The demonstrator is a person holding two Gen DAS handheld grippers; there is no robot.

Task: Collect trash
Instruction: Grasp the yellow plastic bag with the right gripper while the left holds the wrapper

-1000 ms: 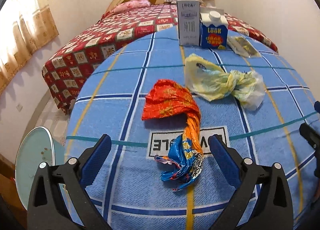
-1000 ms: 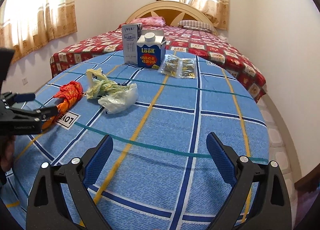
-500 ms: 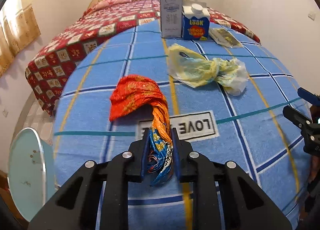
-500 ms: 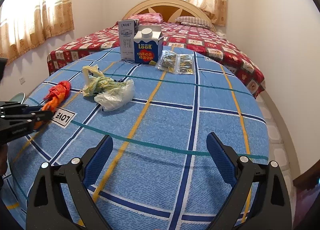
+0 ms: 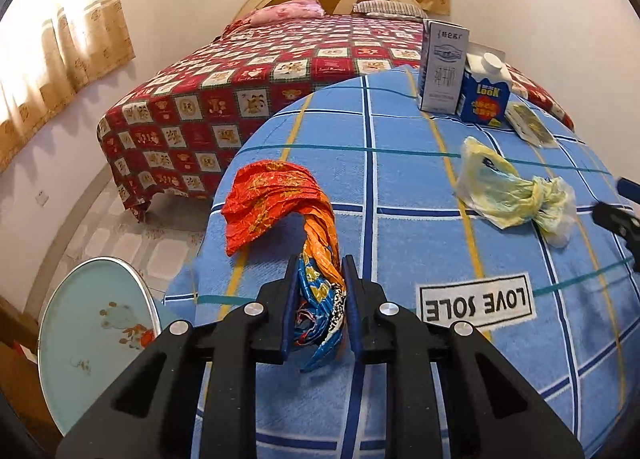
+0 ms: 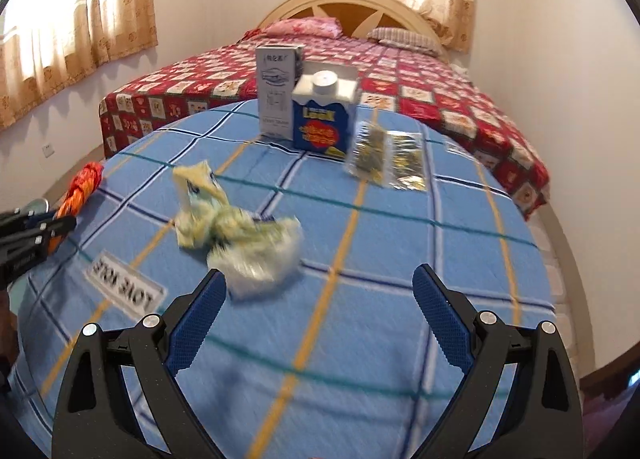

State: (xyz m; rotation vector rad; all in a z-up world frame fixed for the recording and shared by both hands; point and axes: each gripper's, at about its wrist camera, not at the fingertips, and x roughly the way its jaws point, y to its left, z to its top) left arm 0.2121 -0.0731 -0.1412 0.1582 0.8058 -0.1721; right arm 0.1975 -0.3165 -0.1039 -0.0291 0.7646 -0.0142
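At the left edge of the counter [image 5: 400, 187], the left tongs [image 5: 320, 299] were clamped on the twisted blue tail of the orange wrapper [image 5: 276, 199], whose crumpled head still lay on the cloth (close to the drop-off). Held by so little, the slick wrapper could slide free or tear when lifted. Further right, the right tongs [image 6: 320, 311] stood wide apart and empty just short of the yellow bag [image 6: 236, 235]; closing carelessly could pinch the cloth or nudge the bag away.
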